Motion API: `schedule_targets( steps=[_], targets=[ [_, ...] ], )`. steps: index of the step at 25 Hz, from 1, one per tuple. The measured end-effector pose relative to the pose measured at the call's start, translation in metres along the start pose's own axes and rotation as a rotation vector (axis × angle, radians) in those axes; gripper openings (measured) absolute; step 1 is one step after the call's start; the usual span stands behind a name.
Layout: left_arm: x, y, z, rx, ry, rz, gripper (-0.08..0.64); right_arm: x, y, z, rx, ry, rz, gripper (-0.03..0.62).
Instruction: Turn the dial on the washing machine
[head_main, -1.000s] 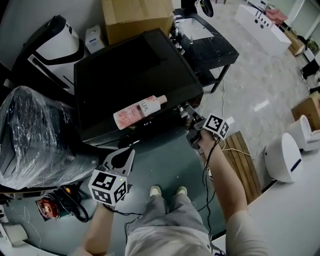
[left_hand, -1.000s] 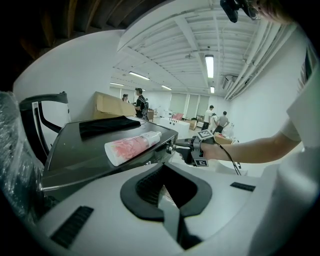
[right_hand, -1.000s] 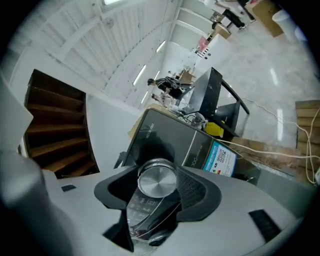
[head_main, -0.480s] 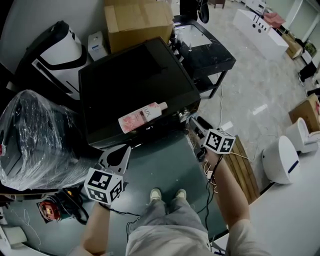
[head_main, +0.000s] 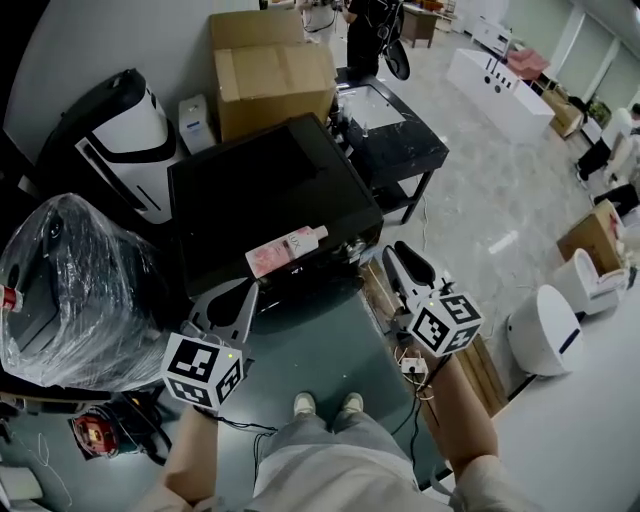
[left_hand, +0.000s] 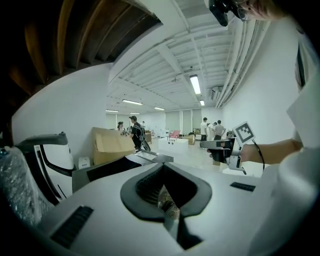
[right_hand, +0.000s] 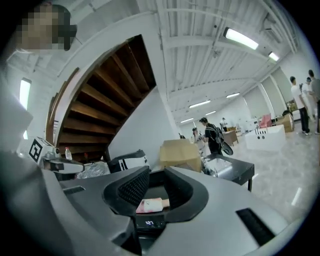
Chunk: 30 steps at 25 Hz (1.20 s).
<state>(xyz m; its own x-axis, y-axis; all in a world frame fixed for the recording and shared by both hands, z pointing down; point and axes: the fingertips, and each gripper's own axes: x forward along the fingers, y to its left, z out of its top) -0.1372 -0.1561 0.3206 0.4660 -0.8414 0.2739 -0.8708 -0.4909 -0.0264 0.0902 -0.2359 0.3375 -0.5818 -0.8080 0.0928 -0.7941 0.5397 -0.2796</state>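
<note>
The black washing machine (head_main: 265, 190) stands in front of me, a pink bottle (head_main: 286, 252) lying near its front edge. Through the right gripper's jaws I see that bottle (right_hand: 151, 204) and a lit display (right_hand: 148, 223) on the front panel below it. I cannot make out the dial itself. My right gripper (head_main: 393, 252) hovers just off the machine's front right corner, touching nothing. Its jaws are closing and hold nothing, a narrow gap still between the tips (right_hand: 157, 170). My left gripper (head_main: 248, 290) hangs shut and empty before the machine's front, tips together (left_hand: 163, 165).
A cardboard box (head_main: 272, 72) and a black side table (head_main: 395, 120) stand behind and to the right of the machine. A plastic-wrapped bundle (head_main: 70, 280) and a white-and-black appliance (head_main: 125, 140) crowd the left. A wooden pallet (head_main: 478, 352) and cables lie at the right. People stand far off.
The right gripper has drawn back from the machine's front right corner toward me, and its jaws have narrowed. The left gripper has stayed put, shut.
</note>
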Motion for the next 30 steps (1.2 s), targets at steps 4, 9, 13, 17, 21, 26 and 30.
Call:
schedule_targets(
  steps=[4, 9, 13, 17, 21, 26, 30],
  targets=[
    [-0.018, -0.005, 0.037, 0.051, -0.063, 0.018, 0.018, -0.030, 0.041, 0.051, -0.132, -0.038, 0.009, 0.111],
    [-0.045, -0.012, 0.078, 0.088, -0.129, 0.033, 0.018, -0.064, 0.089, 0.100, -0.310, -0.074, 0.022, 0.074],
    [-0.066, -0.020, 0.101, 0.108, -0.170, 0.041, 0.018, -0.089, 0.119, 0.126, -0.350, -0.112, 0.057, 0.069],
    [-0.084, -0.028, 0.122, 0.137, -0.240, 0.065, 0.018, -0.104, 0.137, 0.146, -0.437, -0.135, 0.074, 0.060],
    [-0.096, -0.040, 0.135, 0.149, -0.272, 0.065, 0.018, -0.122, 0.151, 0.163, -0.464, -0.164, 0.102, 0.050],
    [-0.105, -0.058, 0.138, 0.258, -0.244, 0.098, 0.018, -0.141, 0.159, 0.163, -0.478, -0.145, 0.124, 0.037],
    [-0.106, -0.067, 0.144, 0.219, -0.262, 0.090, 0.018, -0.147, 0.156, 0.160, -0.446, -0.145, 0.116, 0.029]
  ],
)
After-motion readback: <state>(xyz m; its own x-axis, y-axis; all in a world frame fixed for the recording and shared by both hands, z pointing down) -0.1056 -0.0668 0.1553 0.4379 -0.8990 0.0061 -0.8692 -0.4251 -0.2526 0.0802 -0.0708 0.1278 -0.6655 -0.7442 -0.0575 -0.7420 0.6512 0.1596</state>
